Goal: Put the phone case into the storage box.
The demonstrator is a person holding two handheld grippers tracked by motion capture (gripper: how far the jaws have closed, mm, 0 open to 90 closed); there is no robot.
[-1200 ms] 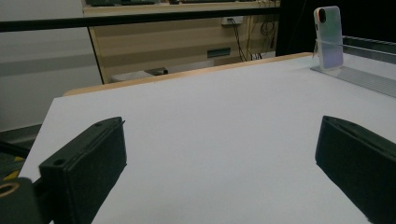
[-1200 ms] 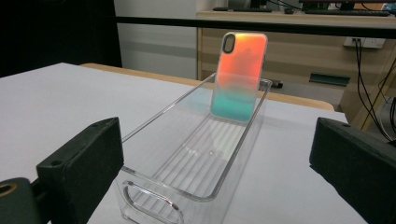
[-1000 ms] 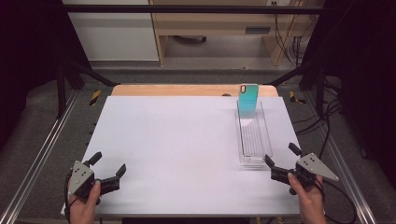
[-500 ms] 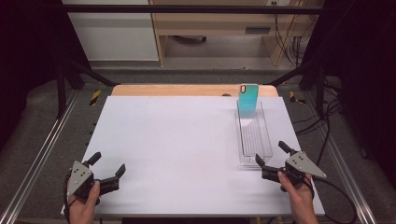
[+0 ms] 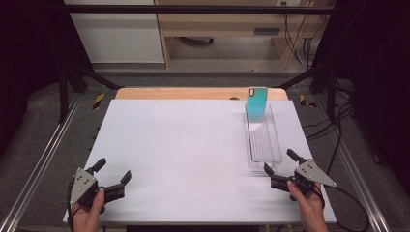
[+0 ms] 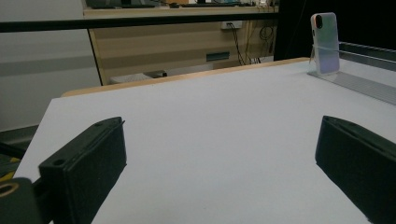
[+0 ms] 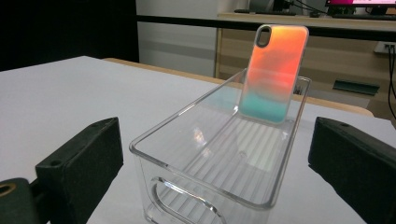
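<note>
- The right tongs (image 5: pixel 280 169) stood wide open and empty at the near end of the clear bin (image 5: pixel 276 155).
- The phone case (image 5: pixel 256 104) leaned untouched against the bin's far wall.
- The left tongs (image 5: pixel 112 176), open and empty, waited well left of the bin on the worktop (image 5: pixel 183 145).
- Judging by this, grasping remained to be done.

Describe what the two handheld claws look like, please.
Both the left claw and the right claw have black bodies with two blocky black jaws, a grey three-cornered plate on top and a black trailing cable. No sleeves are visible on either forearm.
</note>
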